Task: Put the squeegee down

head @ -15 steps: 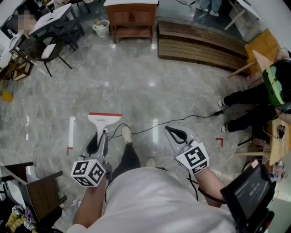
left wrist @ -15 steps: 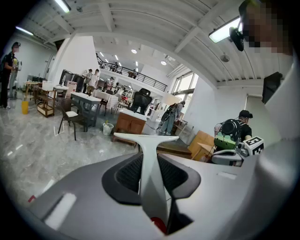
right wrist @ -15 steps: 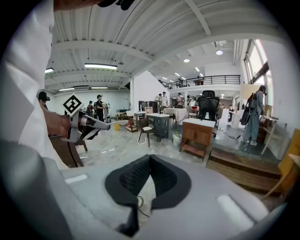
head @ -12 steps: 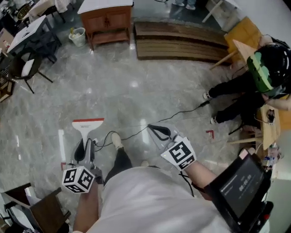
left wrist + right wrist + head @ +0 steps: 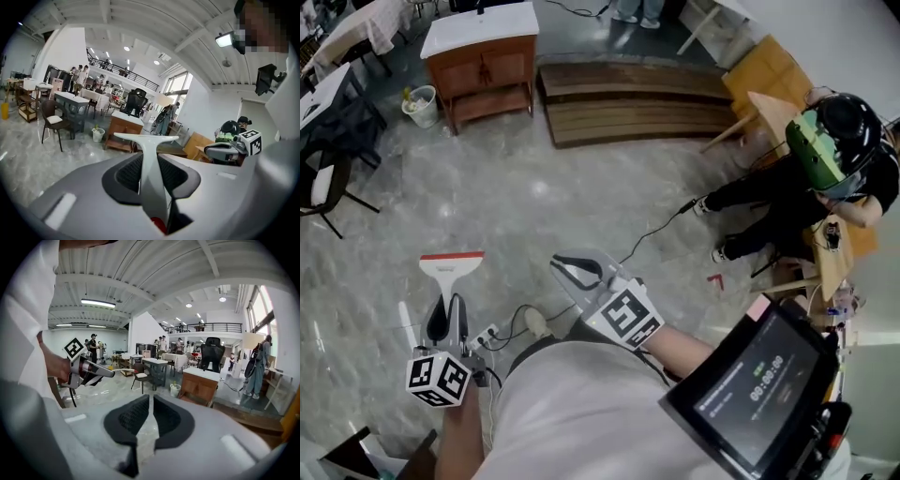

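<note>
The squeegee (image 5: 452,266) has a white handle and a wide head with a red edge. In the head view it sticks forward over the marble floor at the lower left. My left gripper (image 5: 448,307) is shut on its handle. In the left gripper view the white handle (image 5: 152,187) runs up between the black pads to the T-shaped head (image 5: 145,137). My right gripper (image 5: 578,272) hangs at mid-frame, shut with nothing in it. In the right gripper view its pads (image 5: 136,420) nearly touch, with only floor behind them.
A wooden cabinet (image 5: 483,56) and a white bucket (image 5: 420,106) stand at the far left, with a stack of planks (image 5: 637,98) beside them. A person in a green helmet (image 5: 825,141) sits at the right. A cable (image 5: 661,225) crosses the floor. A dark screen (image 5: 750,384) is at the lower right.
The head view has swung right, so the cabinet and both grippers sit further left in the picture. The squeegee stays in my left gripper. My right gripper has drawn closer to the left one.
</note>
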Demonstrator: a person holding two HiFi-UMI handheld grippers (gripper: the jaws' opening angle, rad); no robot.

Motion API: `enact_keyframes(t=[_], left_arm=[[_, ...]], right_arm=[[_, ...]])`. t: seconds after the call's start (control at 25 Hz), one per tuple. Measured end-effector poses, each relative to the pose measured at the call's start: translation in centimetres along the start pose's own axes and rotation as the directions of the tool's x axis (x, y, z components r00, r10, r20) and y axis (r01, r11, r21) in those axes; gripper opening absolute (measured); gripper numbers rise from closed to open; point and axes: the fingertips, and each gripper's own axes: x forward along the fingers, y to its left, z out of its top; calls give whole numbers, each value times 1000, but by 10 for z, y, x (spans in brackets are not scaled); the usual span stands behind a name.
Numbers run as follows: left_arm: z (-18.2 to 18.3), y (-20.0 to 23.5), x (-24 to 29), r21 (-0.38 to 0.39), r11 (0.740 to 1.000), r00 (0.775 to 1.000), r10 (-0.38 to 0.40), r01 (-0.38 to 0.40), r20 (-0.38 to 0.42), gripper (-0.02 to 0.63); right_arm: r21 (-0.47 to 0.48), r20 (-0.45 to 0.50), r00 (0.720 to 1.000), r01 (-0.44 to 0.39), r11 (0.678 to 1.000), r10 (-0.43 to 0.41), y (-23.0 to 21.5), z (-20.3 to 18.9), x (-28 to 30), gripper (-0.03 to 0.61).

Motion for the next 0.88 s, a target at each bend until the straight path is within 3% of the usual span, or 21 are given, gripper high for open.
enact_keyframes(t=[0.28, 0.56, 0.72, 0.88], left_arm=[[20, 30, 44, -45, 998, 999, 35, -34, 9, 97], [79, 60, 75, -69, 996, 998, 49, -51, -26, 97], [109, 91, 139, -74, 991, 993, 113, -114, -16, 97], [149, 93, 224, -72, 987, 989, 147, -146, -5, 97]], right_arm=[[-23, -3, 999, -42, 999, 42, -35, 19, 58, 41], [10, -18, 999, -48, 999, 48, -82, 66, 109, 49], [-3, 13, 994, -104, 995, 104, -142, 77, 174, 49], [-25, 41, 990, -134, 991, 135, -227, 93, 218, 49]])
